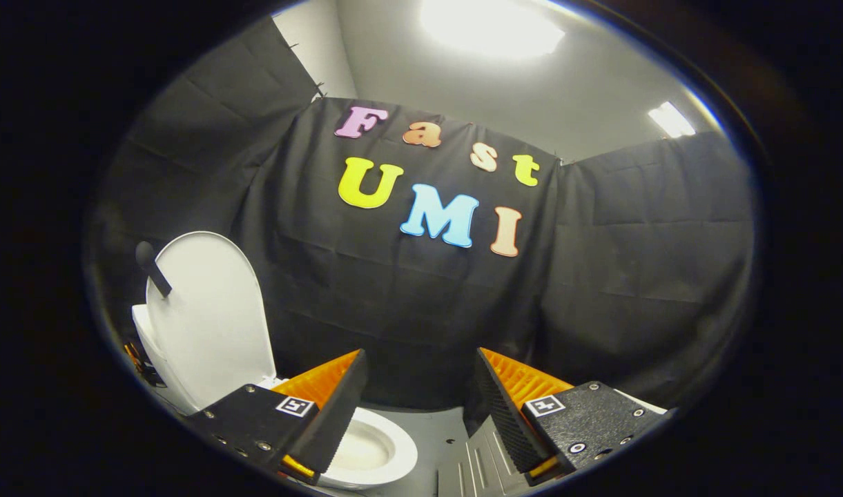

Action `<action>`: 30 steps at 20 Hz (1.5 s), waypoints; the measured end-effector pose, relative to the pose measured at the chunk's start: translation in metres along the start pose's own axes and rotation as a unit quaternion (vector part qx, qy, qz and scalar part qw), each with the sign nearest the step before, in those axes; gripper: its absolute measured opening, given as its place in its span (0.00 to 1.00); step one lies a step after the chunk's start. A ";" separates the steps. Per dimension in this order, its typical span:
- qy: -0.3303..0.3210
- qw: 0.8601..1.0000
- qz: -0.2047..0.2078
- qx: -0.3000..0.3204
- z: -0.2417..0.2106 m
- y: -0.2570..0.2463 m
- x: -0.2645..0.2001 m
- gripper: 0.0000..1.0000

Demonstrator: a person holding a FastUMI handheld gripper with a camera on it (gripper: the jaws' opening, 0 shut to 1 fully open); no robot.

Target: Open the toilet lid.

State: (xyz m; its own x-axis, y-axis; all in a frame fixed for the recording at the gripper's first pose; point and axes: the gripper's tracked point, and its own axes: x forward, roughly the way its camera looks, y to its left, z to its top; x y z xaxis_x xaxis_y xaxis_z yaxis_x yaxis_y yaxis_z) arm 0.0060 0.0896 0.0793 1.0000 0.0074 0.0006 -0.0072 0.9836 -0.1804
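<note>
Toilet lid [210,314], smooth white and oval, stands raised, its long axis near upright, well left of our fingers [415,400]. We see the glossy white bowl [376,449] open below it, partly behind the left finger. Our fingers are spread wide, holding nothing. A grey floor [445,431] lies between them; black cloth wall [407,304] hangs beyond.

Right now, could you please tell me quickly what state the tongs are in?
Tongs: open and holding nothing, with a wide gap between the fingers; the toilet lid stands raised off to their left, untouched.
</note>
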 end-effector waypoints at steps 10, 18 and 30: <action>-0.018 0.993 -0.089 0.079 -0.063 -0.075 -0.033 0.95; 0.023 0.989 -0.101 0.104 -0.095 -0.084 -0.038 0.95; 0.040 0.991 -0.075 0.107 -0.105 -0.067 -0.032 0.95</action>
State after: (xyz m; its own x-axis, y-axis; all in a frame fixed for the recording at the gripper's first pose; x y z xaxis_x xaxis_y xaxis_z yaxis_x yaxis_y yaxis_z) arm -0.0251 0.0048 -0.0123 0.9866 -0.1483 -0.0676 0.1505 0.9882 0.0282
